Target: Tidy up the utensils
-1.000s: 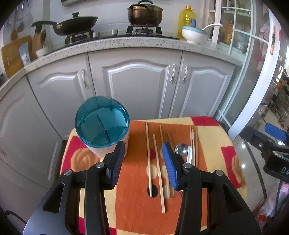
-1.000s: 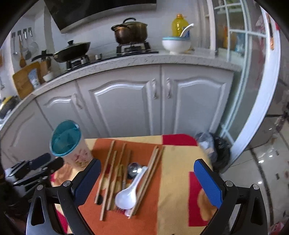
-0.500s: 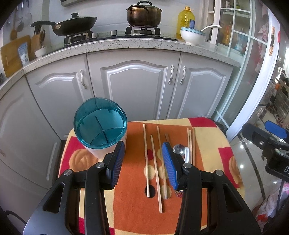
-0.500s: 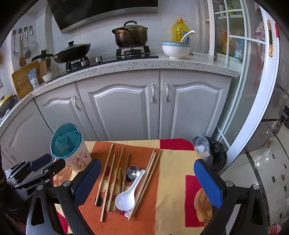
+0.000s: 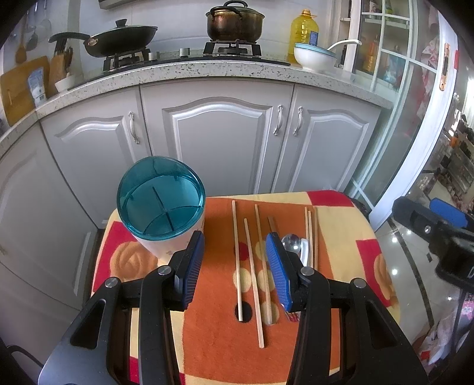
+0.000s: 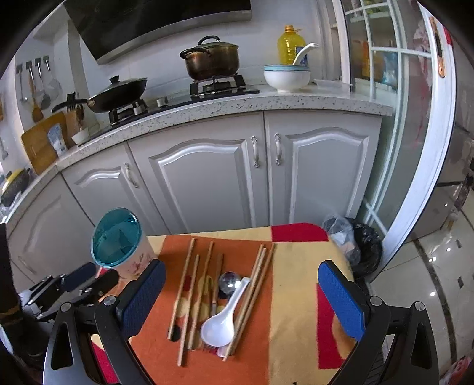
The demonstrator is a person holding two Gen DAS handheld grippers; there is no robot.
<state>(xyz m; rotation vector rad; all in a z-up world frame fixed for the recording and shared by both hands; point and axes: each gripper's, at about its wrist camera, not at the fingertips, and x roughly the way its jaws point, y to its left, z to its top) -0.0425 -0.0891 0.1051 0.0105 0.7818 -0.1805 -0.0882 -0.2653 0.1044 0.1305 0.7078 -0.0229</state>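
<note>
Several wooden chopsticks (image 5: 251,263) lie side by side on the orange, red and yellow cloth of a small table (image 5: 225,349). A metal spoon (image 6: 228,281) and a white ceramic spoon (image 6: 220,322) lie among them; the chopsticks (image 6: 189,293) show in the right wrist view too. A white utensil holder with a teal divided top (image 5: 161,204) stands at the table's far left and shows in the right wrist view (image 6: 117,237). My left gripper (image 5: 235,269) is open and empty above the chopsticks. My right gripper (image 6: 241,299) is wide open and empty above the spoons.
Grey kitchen cabinets (image 5: 219,142) stand behind the table, with a stone counter, a wok (image 5: 118,41), a pot (image 5: 235,22) and a white bowl (image 5: 314,56) on it. A black rubbish bag (image 6: 361,245) sits on the floor to the right, by a glass door.
Both grippers have drawn back and up a little, so the table sits lower and smaller in both views. Their jaws have stayed as open as before. The utensils have not moved.
</note>
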